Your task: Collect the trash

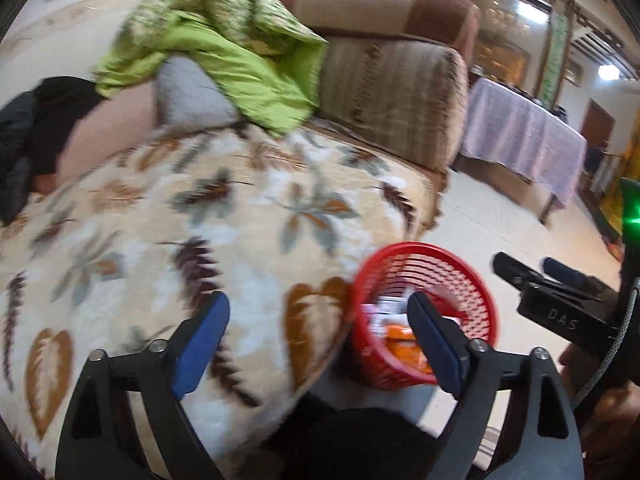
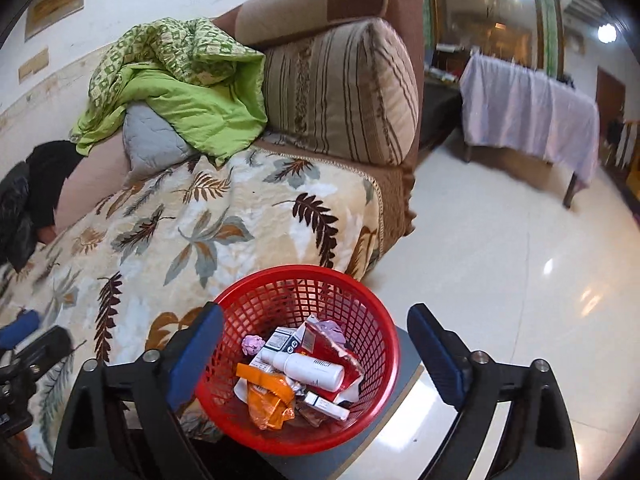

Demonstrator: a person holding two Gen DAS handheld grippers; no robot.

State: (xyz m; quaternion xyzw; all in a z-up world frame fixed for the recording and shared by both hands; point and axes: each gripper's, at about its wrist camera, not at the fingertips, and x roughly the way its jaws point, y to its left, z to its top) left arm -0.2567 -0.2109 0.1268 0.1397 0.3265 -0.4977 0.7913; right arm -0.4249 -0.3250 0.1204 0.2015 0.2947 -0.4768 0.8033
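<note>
1. Red basket point(image 2: 304, 356) on a small grey stand point(image 2: 404, 364) off the sofa's point(image 2: 192, 232) front corner; wrappers, white bottle point(image 2: 310, 370) inside.
2. Left gripper point(image 1: 320, 344) and right gripper point(image 2: 316, 356): spread wide, empty.
3. Probably light, crushable, slippery trash; best pinched at creases, bottle mid-body.

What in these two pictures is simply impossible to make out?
- Left wrist view: the red basket contents are smeared by motion blur, partly behind a tool finger.
- Right wrist view: print on the white bottle and small box is too small to read.
- Right wrist view: what the basket stands on is mostly hidden beneath it.
</note>
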